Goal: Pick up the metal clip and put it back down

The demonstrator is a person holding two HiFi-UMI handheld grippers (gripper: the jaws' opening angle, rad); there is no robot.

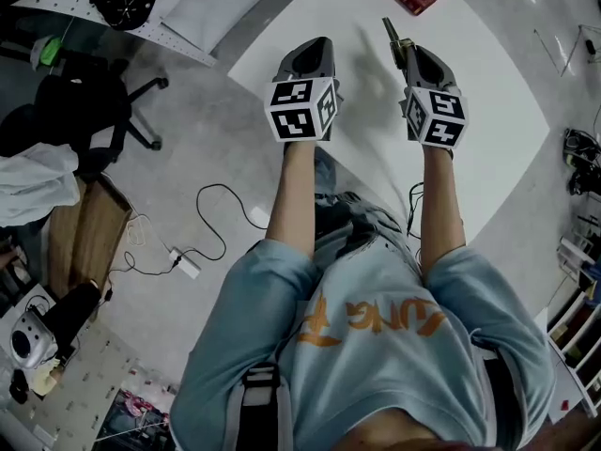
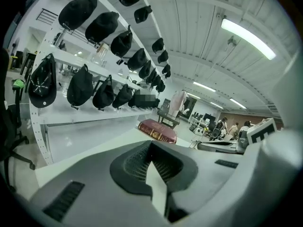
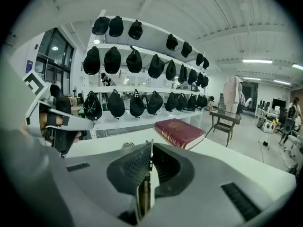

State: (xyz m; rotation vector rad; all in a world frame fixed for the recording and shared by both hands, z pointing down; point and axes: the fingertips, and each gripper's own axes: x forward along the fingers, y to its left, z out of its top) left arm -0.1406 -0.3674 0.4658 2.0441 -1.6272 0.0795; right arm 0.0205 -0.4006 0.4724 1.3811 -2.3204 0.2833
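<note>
I have the right gripper (image 3: 147,162) clamped on the metal clip (image 3: 143,193), held edge-on between its fingers and poking past their tips, lifted off the white table (image 1: 498,120), I judge, for setting back down. The left gripper (image 2: 151,148) is closed on nothing, idle alongside

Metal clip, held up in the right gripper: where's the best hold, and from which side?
Across its two flat faces, coming in along its length from one end, as the right gripper does now. The metal clip is a thin strip standing on edge between the pads, far end past the jaw tips; the broad faces probably give the surest hold.
</note>
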